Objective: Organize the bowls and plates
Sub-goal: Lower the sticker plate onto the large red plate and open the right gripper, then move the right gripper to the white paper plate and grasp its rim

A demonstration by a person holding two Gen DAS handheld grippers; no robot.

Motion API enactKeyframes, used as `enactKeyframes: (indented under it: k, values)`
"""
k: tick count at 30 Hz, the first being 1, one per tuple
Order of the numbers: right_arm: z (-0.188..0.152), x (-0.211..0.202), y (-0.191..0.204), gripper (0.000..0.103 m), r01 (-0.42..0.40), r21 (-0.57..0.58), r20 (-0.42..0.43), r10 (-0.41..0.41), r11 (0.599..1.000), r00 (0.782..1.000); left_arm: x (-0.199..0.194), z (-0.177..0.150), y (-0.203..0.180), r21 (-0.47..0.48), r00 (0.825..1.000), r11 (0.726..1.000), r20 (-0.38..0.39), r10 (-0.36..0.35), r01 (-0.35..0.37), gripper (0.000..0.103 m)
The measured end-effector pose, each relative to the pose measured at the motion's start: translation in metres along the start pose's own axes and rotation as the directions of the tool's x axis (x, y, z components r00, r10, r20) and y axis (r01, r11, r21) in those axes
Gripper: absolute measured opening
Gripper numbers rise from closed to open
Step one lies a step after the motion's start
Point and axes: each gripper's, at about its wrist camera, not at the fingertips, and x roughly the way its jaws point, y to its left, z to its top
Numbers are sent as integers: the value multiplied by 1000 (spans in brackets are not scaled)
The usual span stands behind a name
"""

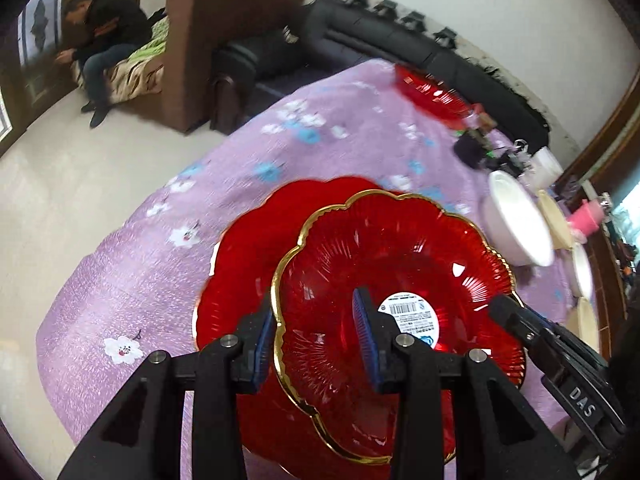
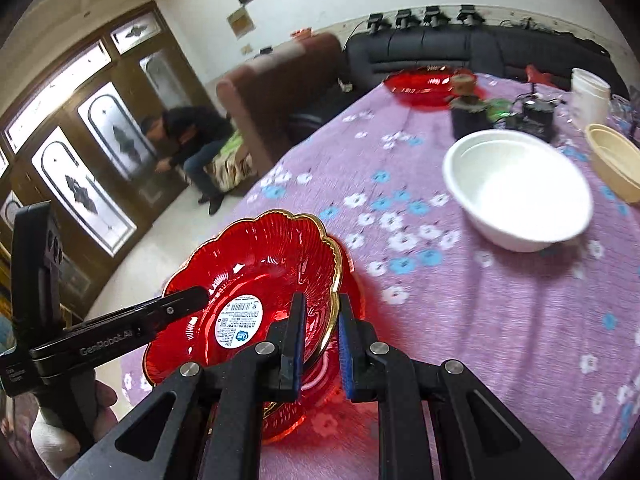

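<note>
Overhead, purple floral tablecloth (image 2: 500, 320) meets black sofa (image 2: 460, 46).

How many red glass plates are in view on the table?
3. A gold-rimmed red plate with a sticker is gripped at its rim by both grippers; a second red plate lies directly under it; a third sits at the table's far end. More may be hidden.

Bench (image 2: 500, 340) under purple floral cloth (image 2: 460, 380) carries: lower red plate (image 1: 240, 248) at near edge, white bowl (image 2: 516, 188) mid-cloth, beige bowl (image 2: 614, 160) just beside it, another red dish (image 2: 424, 82) at far end, white cup (image 2: 590, 96), dark clutter (image 2: 468, 114) too blurred to identify.
</note>
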Motion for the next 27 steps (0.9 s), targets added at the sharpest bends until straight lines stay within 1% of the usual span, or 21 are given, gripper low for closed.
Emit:
enactKeyframes:
  k: [2,4,5,6,8,11,12,16,20,22,24,26,27]
  values:
    - [-3,10,-1,17,9,-2,-21,-9,1000,1000,8,-1,2,4,1000,1000,-13,22,-22,35]
    - [-5,21,-1,17,29,-8,-42,-29,1000,999,6,-1,-2,31,999,998,15,53,-53,37]
    - [-6,24,-1,17,38,-17,-38,-38,999,999,4,-1,-5,50,997,996,30,70,-72,42]
    - [-6,25,3,17,55,-41,-33,-57,998,998,4,0,-6,57,997,995,31,74,-76,52]
    - [-8,24,9,17,76,-74,-29,-79,994,996,2,2,-9,68,995,993,34,90,-92,65]
    - [-13,26,18,18,132,-133,-6,-134,982,991,-2,3,-13,98,992,988,41,119,-123,70]
    - [-15,28,22,18,150,-158,1,-152,976,988,-4,3,-14,103,992,987,47,120,-124,70]
    - [-16,25,25,18,164,-173,23,-162,971,986,-17,0,-13,90,994,992,72,86,-92,70]
    - [-15,9,21,22,161,-145,70,-152,976,986,-36,-4,-13,55,994,997,103,40,-45,70]
    - [-15,-1,18,27,158,-131,91,-147,979,985,-47,-9,-15,35,993,999,120,17,-21,73]
    - [-19,-17,12,41,154,-114,118,-140,981,983,-57,-13,-18,25,990,1000,142,-4,1,80]
    - [-27,-33,3,47,161,-97,138,-146,982,980,-64,-17,-25,30,987,1000,160,-14,9,81]
    - [-30,-39,-2,49,164,-90,143,-150,982,978,-67,-19,-31,40,986,999,165,-25,18,81]
